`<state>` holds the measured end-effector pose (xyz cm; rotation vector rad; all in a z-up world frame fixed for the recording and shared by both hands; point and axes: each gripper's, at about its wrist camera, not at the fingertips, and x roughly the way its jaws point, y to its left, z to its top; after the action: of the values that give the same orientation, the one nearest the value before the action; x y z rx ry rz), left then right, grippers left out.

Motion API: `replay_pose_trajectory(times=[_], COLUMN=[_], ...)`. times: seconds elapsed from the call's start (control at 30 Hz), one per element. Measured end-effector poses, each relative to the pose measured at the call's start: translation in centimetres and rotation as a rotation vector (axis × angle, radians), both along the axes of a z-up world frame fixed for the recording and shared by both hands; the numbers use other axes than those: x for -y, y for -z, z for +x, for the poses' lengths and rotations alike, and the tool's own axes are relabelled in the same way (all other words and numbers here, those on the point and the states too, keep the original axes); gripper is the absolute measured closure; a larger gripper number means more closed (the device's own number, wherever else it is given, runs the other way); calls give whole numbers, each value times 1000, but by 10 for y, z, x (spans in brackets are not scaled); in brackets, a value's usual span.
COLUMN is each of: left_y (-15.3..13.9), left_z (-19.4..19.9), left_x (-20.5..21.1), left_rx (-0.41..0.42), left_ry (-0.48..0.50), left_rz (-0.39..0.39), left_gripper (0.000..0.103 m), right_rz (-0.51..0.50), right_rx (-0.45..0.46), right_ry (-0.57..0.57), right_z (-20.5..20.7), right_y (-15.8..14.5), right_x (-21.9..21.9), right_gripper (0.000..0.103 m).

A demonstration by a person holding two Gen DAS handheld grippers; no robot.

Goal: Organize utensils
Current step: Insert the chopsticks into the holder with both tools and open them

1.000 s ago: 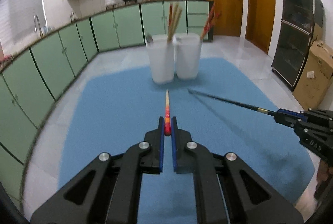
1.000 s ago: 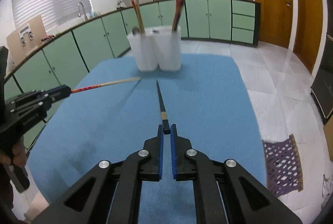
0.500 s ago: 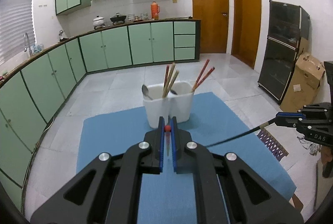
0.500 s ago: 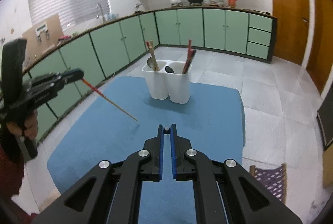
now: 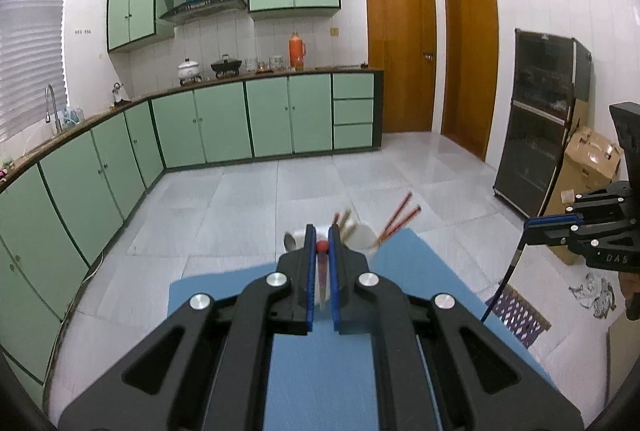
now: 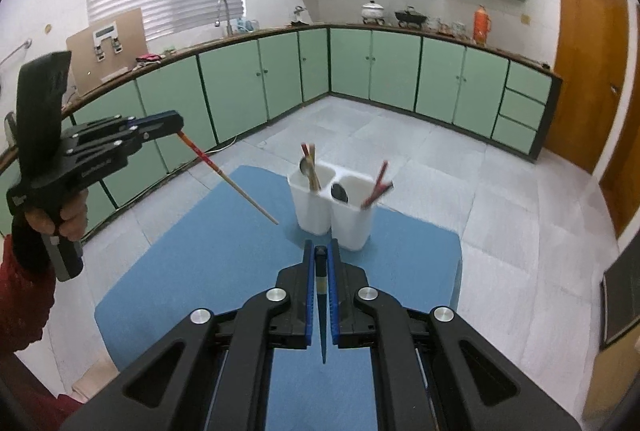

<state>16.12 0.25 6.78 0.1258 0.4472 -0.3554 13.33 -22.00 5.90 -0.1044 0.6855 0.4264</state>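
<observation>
Nearest in the left wrist view, the left claw (image 5: 322,247) is squeezed shut on a red-ended chopstick (image 5: 322,271), which hangs tip-down between the blue pads. In the right wrist view that same claw sits at the left of the frame, and the stick slants down to the right with its pale tip in the air over the blue mat (image 6: 224,263), short of the holder.

The right claw (image 6: 320,251) is likewise pinched closed on a dark chopstick (image 6: 322,315), point hanging toward the bottom of the frame. In the left wrist view it shows at the right edge, with the dark stick dropping down-left from its tip.

Just past the claws, at the far end of the mat on the tabletop (image 6: 448,251), stands a white two-cup utensil holder (image 6: 332,211). The left cup has a spoon (image 6: 306,165) and a few wooden chopsticks (image 6: 314,171); the right cup has a dark spoon (image 6: 340,192) and a pair of red chopsticks (image 6: 378,187) leaning right.

Further back there's tiled floor, then green cabinets (image 6: 392,71) along the wall, with an orange thermos (image 6: 481,25) on top, upper right.
</observation>
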Motion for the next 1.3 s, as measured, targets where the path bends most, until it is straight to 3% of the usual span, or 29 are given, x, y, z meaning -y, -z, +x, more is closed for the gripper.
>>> replay_pose_trajectory(times=[0.33, 0.53, 0.67, 0.9, 1.3], left_y=[-45, -45, -37, -9, 51], left_z=[38, 76, 102, 134, 172], left_x=[1, 21, 29, 34, 35], left_rx=[65, 66, 51, -6, -144], left_ry=[-12, -10, -6, 8, 11], left_rz=[-56, -35, -14, -14, 17], left_gripper=[98, 98, 98, 98, 97], right_rz=[54, 75, 68, 70, -21], right_rx=[52, 125, 151, 81, -16], right_ry=[-46, -41, -19, 12, 42], right_z=[44, 91, 127, 180, 192], right_y=[-45, -90, -101, -51, 33], right_x=[-10, -14, -15, -19, -34], right_gripper=[97, 97, 97, 97, 97])
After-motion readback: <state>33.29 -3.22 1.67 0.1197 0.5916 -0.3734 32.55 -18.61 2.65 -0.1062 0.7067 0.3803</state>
